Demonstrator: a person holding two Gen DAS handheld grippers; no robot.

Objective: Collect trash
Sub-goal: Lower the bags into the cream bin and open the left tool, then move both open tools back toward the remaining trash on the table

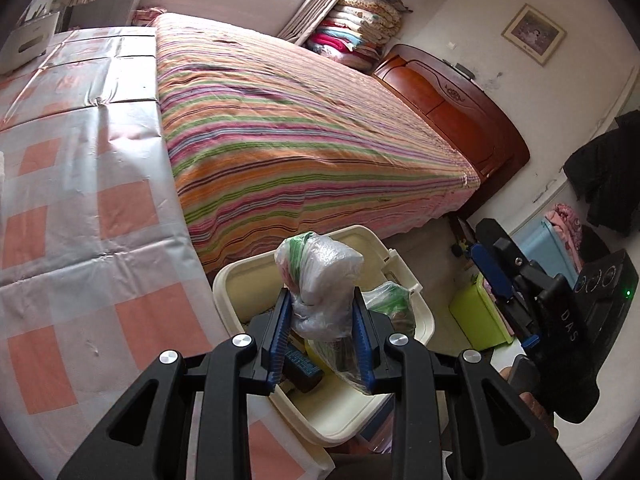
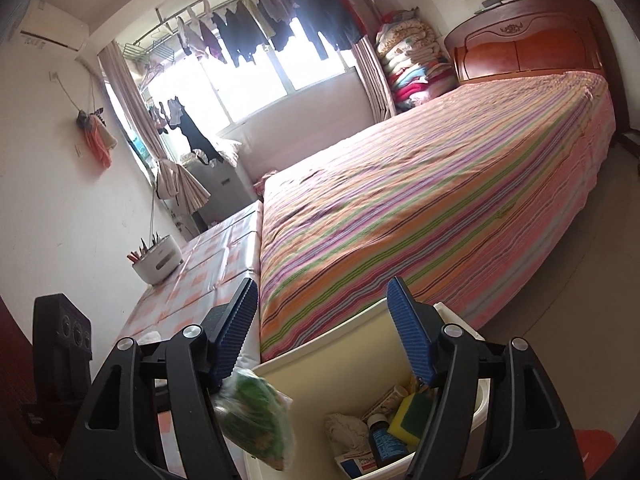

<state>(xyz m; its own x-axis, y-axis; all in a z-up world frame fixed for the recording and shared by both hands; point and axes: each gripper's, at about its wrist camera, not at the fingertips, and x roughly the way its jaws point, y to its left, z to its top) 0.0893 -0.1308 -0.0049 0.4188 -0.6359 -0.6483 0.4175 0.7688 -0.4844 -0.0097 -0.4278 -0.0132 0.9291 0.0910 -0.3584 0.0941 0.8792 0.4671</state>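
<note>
The left gripper (image 1: 320,320) pinches a clear plastic bundle (image 1: 324,280) over the cream bin (image 1: 228,284) beside the bed (image 1: 300,128); lower, then release. The right gripper (image 2: 322,332) stands wide and empty, a green bag (image 2: 252,424) tumbling below into the bin.

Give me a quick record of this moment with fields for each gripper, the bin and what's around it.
left gripper: shut on a clear plastic bag, held over the bin
right gripper: open, nothing between the pads
green bag: blurred, just below the right gripper's left pad
bin: cream, open; sponge and small bottle inside
surroundings: striped bed, checked tablecloth
</note>
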